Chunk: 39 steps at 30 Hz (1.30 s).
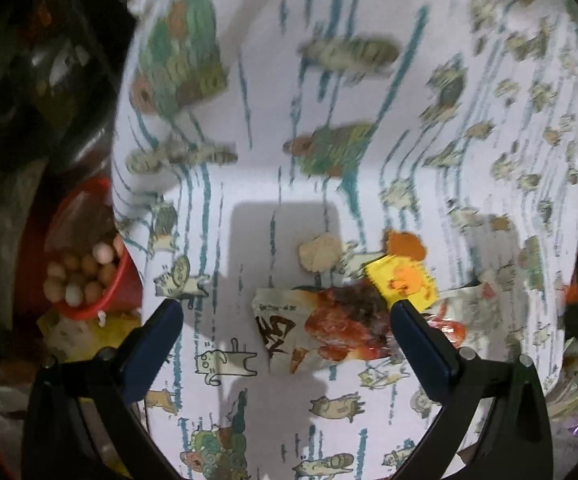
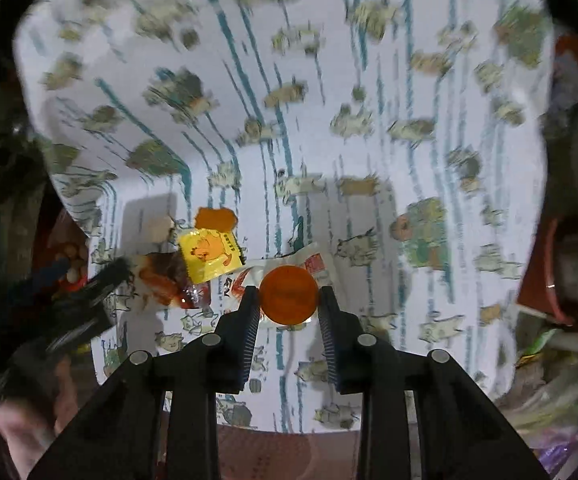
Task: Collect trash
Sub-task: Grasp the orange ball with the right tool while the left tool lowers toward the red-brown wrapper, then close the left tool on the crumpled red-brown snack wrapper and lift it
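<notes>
Your right hand-held gripper (image 2: pixel 288 296) is pinching an orange round disc (image 2: pixel 287 294) between its ribbed fingers (image 2: pixel 250 320), and the disc is sitting just above a white wrapper (image 2: pixel 313 260) on the worktop (image 2: pixel 369 80), which is wearing a cat-patterned cloth. Your left hand-held gripper (image 1: pixel 285 320) is hanging spread wide over a red-printed snack wrapper (image 1: pixel 329 328), its blue pads (image 1: pixel 153 344) gripping nothing. A yellow packet (image 1: pixel 403 280) is lying partly on that wrapper, with an orange scrap (image 1: pixel 405 244) just beyond it and a crumpled pale wad (image 1: pixel 319 254) beside that. At the worktop's left edge a red bowl (image 1: pixel 117 292) is holding small round balls (image 1: pixel 81 276).
</notes>
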Motion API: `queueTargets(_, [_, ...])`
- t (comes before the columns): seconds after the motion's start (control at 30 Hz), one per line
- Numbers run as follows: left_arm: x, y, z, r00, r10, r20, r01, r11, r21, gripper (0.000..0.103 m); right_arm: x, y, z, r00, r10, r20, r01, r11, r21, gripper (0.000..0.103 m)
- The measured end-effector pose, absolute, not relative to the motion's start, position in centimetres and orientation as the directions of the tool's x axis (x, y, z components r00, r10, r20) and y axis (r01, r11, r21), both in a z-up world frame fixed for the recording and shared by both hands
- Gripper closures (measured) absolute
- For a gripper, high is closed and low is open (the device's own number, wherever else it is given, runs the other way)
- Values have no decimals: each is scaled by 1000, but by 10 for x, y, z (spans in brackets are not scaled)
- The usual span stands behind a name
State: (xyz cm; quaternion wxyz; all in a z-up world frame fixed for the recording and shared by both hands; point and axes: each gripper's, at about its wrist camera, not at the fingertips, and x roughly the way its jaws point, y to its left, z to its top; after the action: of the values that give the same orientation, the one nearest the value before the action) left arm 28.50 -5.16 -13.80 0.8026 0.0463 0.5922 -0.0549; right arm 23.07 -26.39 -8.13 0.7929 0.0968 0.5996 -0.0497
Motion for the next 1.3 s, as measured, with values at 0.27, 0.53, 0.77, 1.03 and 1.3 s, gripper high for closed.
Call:
queueTargets(0.27, [287,-94,-149,311,-91,-946,303,953,8,0,200,-275,-92,309,34,-950,188,977,96,71])
queueTargets(0.53, [297,-91,-184,206,-176,-963,250,960,-122,0,203,-310,-92,318,75,-945,221,964,151,71])
queueTargets(0.77, [272,-86,-204,-7,-163,-987,297,942,-158,1,202,-328,-97,290,94,-952,260,950,173,71])
queueTargets(1.03, [236,-117,-180,154,-58,-986,453,891,18,1,195,-315,-94,293,93,-951,241,956,168,71])
queueTargets(1.3, [259,-145,-201,174,95,-980,535,827,175,0,195,-308,-98,279,83,-957,203,969,143,71])
